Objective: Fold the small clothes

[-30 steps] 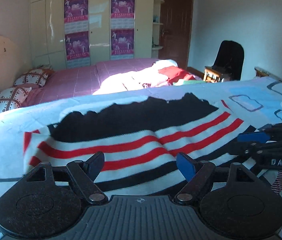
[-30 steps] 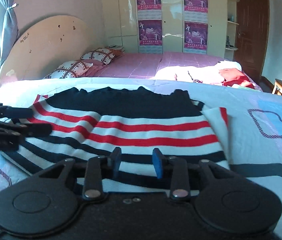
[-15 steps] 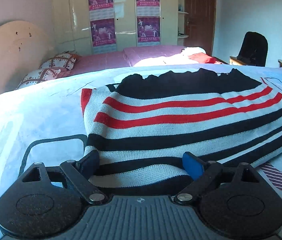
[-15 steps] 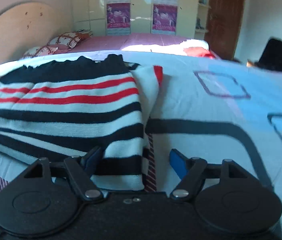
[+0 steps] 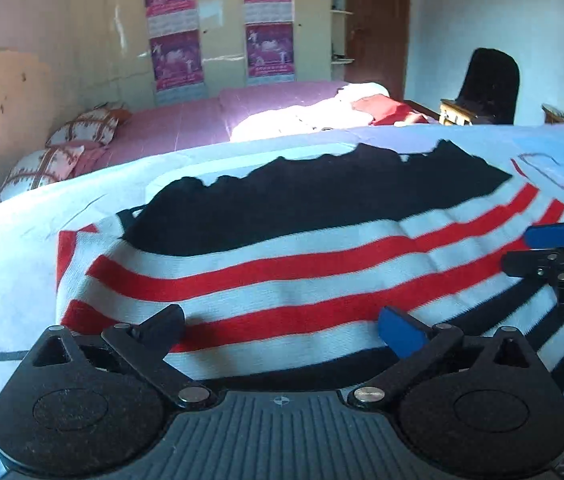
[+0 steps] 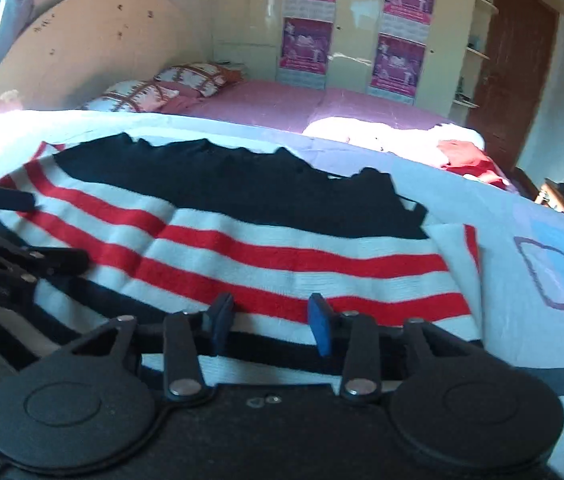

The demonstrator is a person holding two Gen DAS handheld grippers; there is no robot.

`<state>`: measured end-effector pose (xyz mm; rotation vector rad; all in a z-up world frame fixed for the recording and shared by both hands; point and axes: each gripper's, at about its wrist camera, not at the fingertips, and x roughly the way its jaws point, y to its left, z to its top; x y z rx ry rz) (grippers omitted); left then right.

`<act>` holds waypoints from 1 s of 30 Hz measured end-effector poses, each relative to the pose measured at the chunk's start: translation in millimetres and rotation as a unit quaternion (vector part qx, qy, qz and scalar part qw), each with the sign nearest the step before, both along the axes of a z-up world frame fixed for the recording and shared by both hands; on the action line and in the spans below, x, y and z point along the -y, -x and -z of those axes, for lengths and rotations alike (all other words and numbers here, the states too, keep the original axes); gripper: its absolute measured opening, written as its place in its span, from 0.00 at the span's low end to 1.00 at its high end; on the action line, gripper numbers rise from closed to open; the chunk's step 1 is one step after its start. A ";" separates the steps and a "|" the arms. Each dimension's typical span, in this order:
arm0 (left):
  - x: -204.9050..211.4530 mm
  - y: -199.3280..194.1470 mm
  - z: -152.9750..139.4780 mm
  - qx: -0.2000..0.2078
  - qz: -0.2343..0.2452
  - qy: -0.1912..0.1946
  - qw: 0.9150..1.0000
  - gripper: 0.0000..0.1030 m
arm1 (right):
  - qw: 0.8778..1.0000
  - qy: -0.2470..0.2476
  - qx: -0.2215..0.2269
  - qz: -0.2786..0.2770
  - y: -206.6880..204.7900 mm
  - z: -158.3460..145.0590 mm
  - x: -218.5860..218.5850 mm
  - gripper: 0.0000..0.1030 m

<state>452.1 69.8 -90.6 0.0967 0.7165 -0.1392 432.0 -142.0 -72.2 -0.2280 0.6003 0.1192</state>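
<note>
Left tool (image 5: 282, 326) has its jaws opening, spread wide over the near half of the striped sweater (image 5: 302, 264), nothing pinched. Right tool (image 6: 270, 318) is closing, jaws partway in, the sweater's near hem under and between the pads; can't say they press on cloth yet.

Sweater lies flat on the blue-and-white bed cover (image 5: 14, 264), dark band at the far side, red/white stripes mid, dark stripes toward the near edge. A sleeve looks tucked under at each side.

Step, by my read: take the near hem w/ both tools & carry it over to the far edge.
- Bite both corners at the same stripe so the fold runs straight.
- Catch all layers, not just the top one.
- Lift low, lay it down, don't drag; knit stretches & bunches.
- Left tool must drop to the hem before closing.

Writing: "DA" in white on the right tool's body, seen from left wrist view, rest cut off. Purple posters (image 6: 398, 24) on the wardrobe have print, too blurred to read.
</note>
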 end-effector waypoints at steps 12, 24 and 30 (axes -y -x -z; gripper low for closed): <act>-4.0 -33.5 10.9 -0.018 -0.014 0.018 1.000 1.00 | 1.000 -0.007 -0.021 0.001 -34.7 -0.8 -22.0 0.30; -81.0 25.1 14.7 -0.037 -0.110 0.049 0.992 1.00 | 0.999 -0.027 -0.003 0.030 38.4 5.1 67.5 0.31; -78.1 72.7 -8.9 0.019 -0.120 0.009 0.993 1.00 | 0.998 -0.049 0.029 0.025 75.7 -11.3 79.0 0.32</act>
